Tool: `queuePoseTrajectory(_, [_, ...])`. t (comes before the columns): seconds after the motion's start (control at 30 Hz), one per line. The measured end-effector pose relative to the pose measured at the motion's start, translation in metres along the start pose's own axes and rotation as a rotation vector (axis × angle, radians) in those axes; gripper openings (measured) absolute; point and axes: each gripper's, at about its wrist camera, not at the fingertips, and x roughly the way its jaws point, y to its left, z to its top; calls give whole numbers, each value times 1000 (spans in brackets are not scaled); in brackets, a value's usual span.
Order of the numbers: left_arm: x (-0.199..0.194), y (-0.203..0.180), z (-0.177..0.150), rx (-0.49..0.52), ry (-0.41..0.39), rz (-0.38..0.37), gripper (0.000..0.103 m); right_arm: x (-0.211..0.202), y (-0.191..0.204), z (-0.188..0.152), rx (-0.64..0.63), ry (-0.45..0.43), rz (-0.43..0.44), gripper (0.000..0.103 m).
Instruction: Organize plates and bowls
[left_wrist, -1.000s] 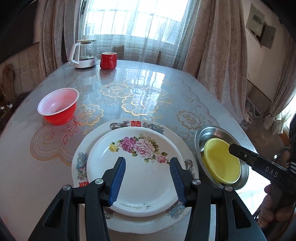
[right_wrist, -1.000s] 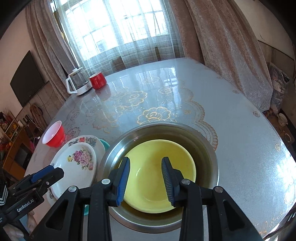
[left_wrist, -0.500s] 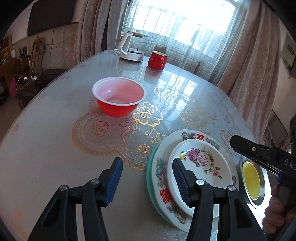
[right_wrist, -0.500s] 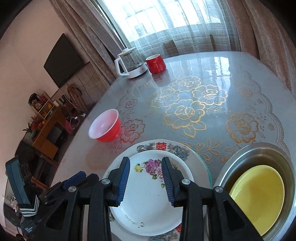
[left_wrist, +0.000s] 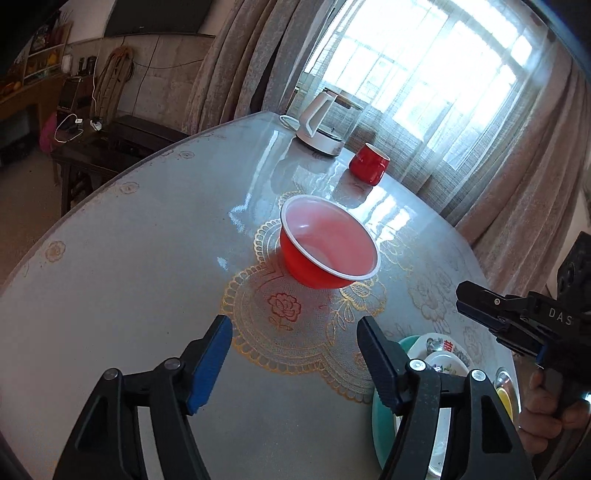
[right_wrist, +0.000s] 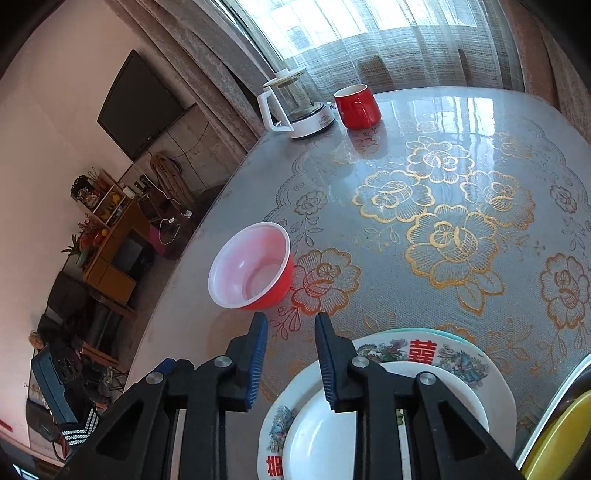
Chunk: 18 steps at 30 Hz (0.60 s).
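A red bowl (left_wrist: 328, 243) with a white inside stands upright on the table, ahead of my left gripper (left_wrist: 293, 328). The left jaws are opening, with nothing between them. The right wrist view shows the red bowl (right_wrist: 251, 273) just beyond and left of my right gripper (right_wrist: 291, 325). Its jaws are closing on empty air. Under the right gripper lies a stack of plates: a small white plate (right_wrist: 325, 435) on a decorated plate (right_wrist: 443, 354) on a teal one. A yellow bowl (right_wrist: 557, 443) sits inside a steel bowl (right_wrist: 550, 402) at the right edge. My right gripper (left_wrist: 498, 314) also shows at the right of the left wrist view.
A white kettle (right_wrist: 295, 107) and a red mug (right_wrist: 356, 107) stand at the far side of the round table (left_wrist: 110, 277), near the curtained window. The table's left edge curves close to the red bowl; furniture and cables lie on the floor beyond it.
Both grippers have swung left, from the plate stack and the steel bowl towards the red bowl. The left jaws have widened and the right jaws have narrowed.
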Motion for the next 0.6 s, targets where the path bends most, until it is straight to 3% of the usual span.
queuePoseTrajectory(0.13, [7,11,21,-47,16,-56,68,22,5,20,30,17,8,24])
queuePoseTrajectory(0.23, [17,13,37,-68,40,-70,57,39,6,31,42,29,-5,22])
queuePoseTrajectory(0.47, [43,17,66,-99,48,-34,51,72,6,43,68,58,-28,21])
queuePoseTrajectory(0.6, [62,19,73,-114,72,-31,42,87,2,44,91,81,-29,21])
